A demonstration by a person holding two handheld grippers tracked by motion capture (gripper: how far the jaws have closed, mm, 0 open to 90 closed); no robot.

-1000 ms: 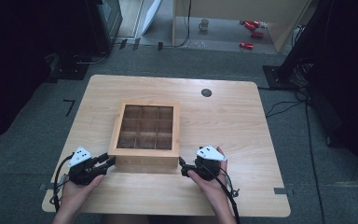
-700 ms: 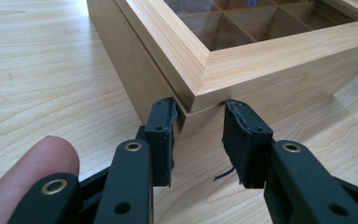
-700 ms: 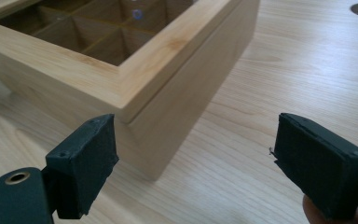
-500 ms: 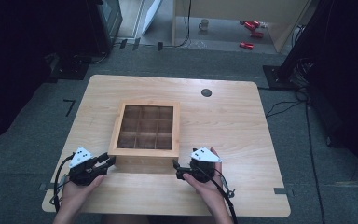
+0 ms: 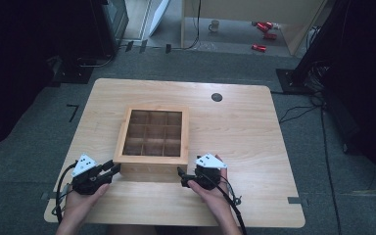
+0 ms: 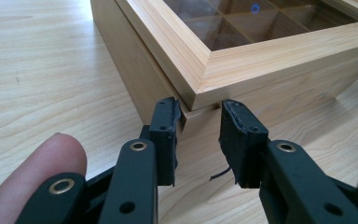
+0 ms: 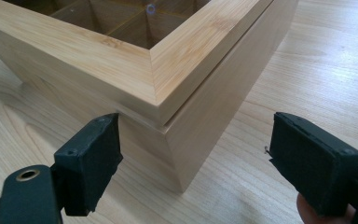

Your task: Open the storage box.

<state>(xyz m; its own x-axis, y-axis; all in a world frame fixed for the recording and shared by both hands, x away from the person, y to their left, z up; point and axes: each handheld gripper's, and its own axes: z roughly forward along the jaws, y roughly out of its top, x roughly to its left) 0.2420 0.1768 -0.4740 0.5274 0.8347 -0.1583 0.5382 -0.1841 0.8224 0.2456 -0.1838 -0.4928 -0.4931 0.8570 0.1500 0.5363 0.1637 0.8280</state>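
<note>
Box [image 5: 152,142] sits mid-table [image 5: 245,147], one gripper at each near corner.

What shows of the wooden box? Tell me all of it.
The wooden box sits level on the table, towards its near edge. It is pale wood and square, and a framed lid with a clear pane lies shut over nine compartments. The left gripper pinches its near left corner. The right gripper straddles the near right corner, jaws open and not touching.
</note>
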